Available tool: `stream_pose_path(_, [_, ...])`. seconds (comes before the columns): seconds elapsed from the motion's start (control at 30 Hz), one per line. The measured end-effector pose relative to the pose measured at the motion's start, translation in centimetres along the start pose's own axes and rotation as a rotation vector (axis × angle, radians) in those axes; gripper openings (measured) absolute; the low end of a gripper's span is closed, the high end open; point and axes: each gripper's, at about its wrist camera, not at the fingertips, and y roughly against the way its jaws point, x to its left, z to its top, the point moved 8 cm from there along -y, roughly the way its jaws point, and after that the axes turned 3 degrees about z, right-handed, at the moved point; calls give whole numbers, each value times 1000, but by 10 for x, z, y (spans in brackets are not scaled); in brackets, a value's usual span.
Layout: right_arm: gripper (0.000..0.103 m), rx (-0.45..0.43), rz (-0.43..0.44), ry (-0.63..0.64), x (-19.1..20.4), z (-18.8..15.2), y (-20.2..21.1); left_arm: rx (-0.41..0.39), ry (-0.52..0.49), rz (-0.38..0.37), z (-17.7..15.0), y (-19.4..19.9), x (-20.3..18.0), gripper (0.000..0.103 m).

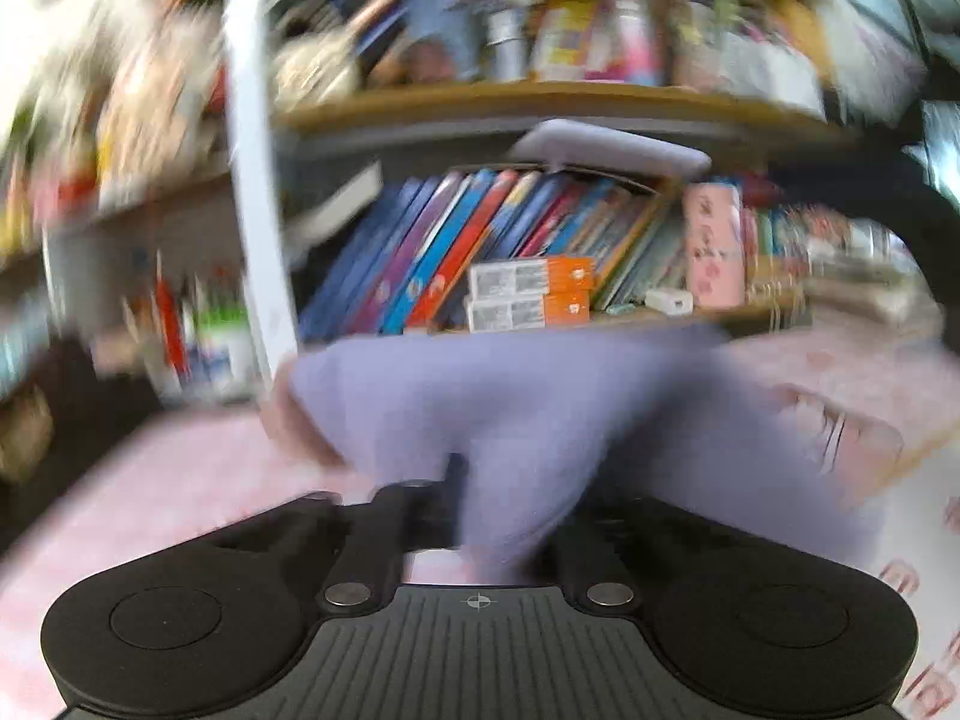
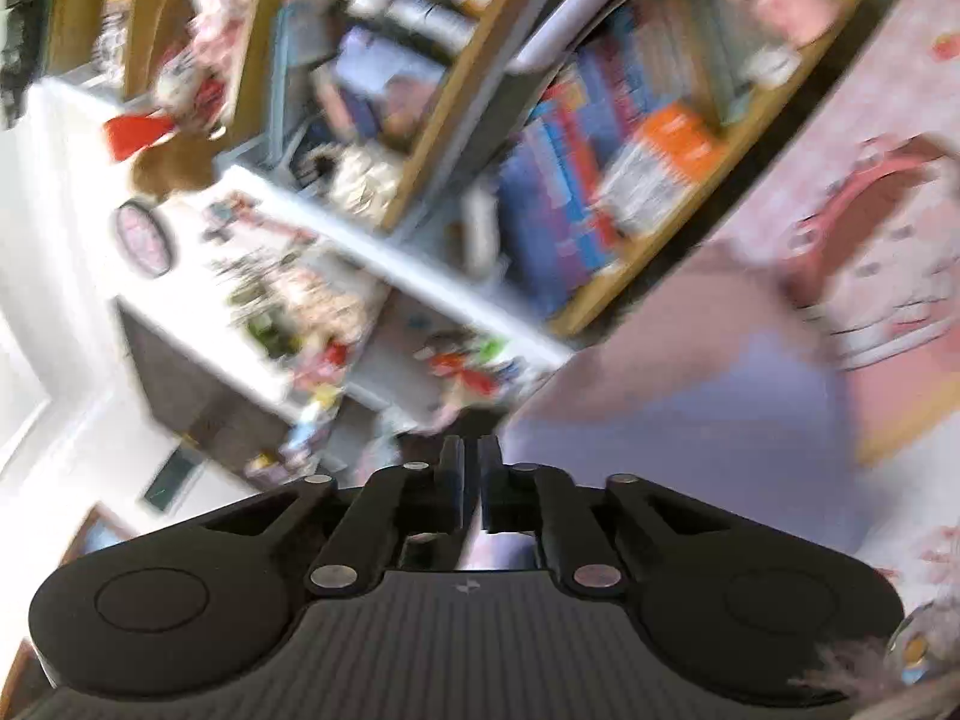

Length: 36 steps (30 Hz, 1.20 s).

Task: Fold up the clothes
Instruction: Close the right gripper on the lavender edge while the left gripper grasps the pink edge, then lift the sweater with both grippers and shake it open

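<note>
Lavender garment [image 1: 510,420] hides the left tongs' [image 1: 480,492] tips; shelves blurred.

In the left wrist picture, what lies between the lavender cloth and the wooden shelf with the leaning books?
Nothing visible lies there. In the left wrist view the lavender cloth, gripped by the left gripper, rises directly before the wooden bookshelf's edge.

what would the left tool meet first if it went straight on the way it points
The lavender cloth it is already shut on, bunched straight ahead of the left tool. Beyond that, probably the wooden bookshelf of colourful books, though blur leaves the depth unclear.
</note>
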Motion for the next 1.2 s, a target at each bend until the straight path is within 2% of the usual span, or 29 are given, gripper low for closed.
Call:
stream_pose_path(0.03, [37,-6,-49,-14,-8,-1,8,-3,54,-26,1,3,7,3])
stream_pose_path(0.07, [73,19,-81,-44,-18,-7,13,-11,81,-41,2,7,12,3])
stream_pose_path(0.1, [81,60,-105,-105,-31,-16,18,-26,64,-33,4,13,13,3])
stream_pose_path(0.23, [81,123,-111,-342,-70,-49,35,-57,70,-29,10,28,17,3])
stream_pose_path(0.33, [81,132,-121,-437,-84,-64,32,-71,90,-33,14,33,20,3])
stream_pose_path(0.57, [80,126,-223,-381,-82,-74,8,-99,142,-43,21,44,32,3])
stream_pose_path(0.67, [79,130,-237,-348,-83,-78,4,-116,178,-55,25,50,39,3])
stream_pose_path(0.73, [72,156,-233,-353,-84,-83,-5,-126,188,-65,28,54,39,3])
stream_pose_path(0.77, [64,172,-225,-367,-85,-86,-11,-133,191,-69,29,57,39,3])
stream_pose_path(0.8, [51,188,-217,-382,-87,-89,-16,-138,195,-73,30,59,40,3])
stream_pose_path(0.83, [45,198,-215,-401,-90,-92,-20,-143,201,-77,30,61,40,3])
stream_pose_path(0.9, [25,209,-190,-448,-96,-98,-27,-153,218,-79,32,66,45,3])
stream_pose_path(0.97, [19,225,-150,-483,-99,-106,-30,-166,250,-87,36,72,52,3])
stream_pose_path(1.07, [18,249,-87,-528,-98,-115,-29,-189,292,-105,44,80,60,3])
stream_pose_path(1.17, [27,291,-47,-565,-93,-124,-23,-218,297,-114,53,88,60,3])
stream_pose_path(1.2, [33,298,-37,-570,-90,-126,-20,-226,301,-118,55,91,60,3])
